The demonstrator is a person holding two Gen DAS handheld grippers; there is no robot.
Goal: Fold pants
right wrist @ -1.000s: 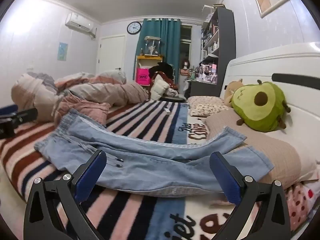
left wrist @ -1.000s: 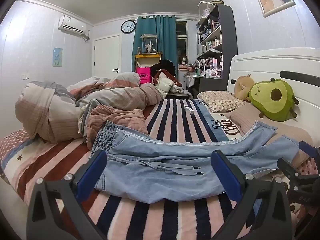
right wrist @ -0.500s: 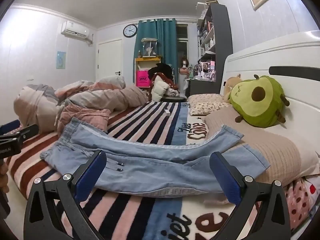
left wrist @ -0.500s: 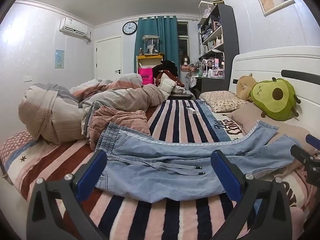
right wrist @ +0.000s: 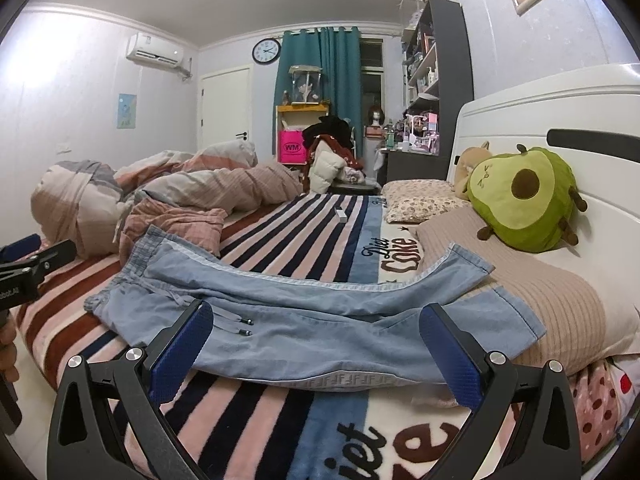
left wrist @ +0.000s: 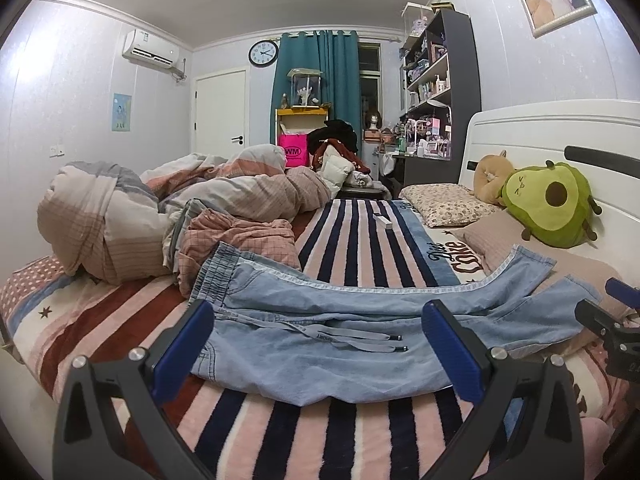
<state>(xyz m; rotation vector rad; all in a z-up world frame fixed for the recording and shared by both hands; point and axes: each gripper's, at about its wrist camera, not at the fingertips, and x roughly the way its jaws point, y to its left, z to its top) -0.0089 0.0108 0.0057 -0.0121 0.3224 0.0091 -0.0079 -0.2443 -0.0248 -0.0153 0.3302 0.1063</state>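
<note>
Light blue denim pants [left wrist: 340, 336] lie spread across the striped bed blanket, waistband at the left, legs reaching right onto a beige pillow. They also show in the right wrist view [right wrist: 320, 320]. The grey drawstrings [left wrist: 360, 336] lie loose on top. My left gripper [left wrist: 320, 348] is open and empty, hovering just before the waist part. My right gripper [right wrist: 316, 344] is open and empty before the leg part. The right gripper shows at the right edge of the left wrist view [left wrist: 612, 328]; the left gripper shows at the left edge of the right wrist view [right wrist: 32, 264].
A crumpled duvet [left wrist: 132, 216] and pink checked cloth [left wrist: 240, 240] are heaped left of the waistband. A beige pillow [right wrist: 560, 304], avocado plush [right wrist: 524, 200] and white headboard [right wrist: 560, 112] stand at the right. A small white box [left wrist: 384, 222] lies further back on the blanket.
Both grippers have drawn back and risen a little, so the pants sit slightly farther off in each view. Both stay open. The pants have not moved.
</note>
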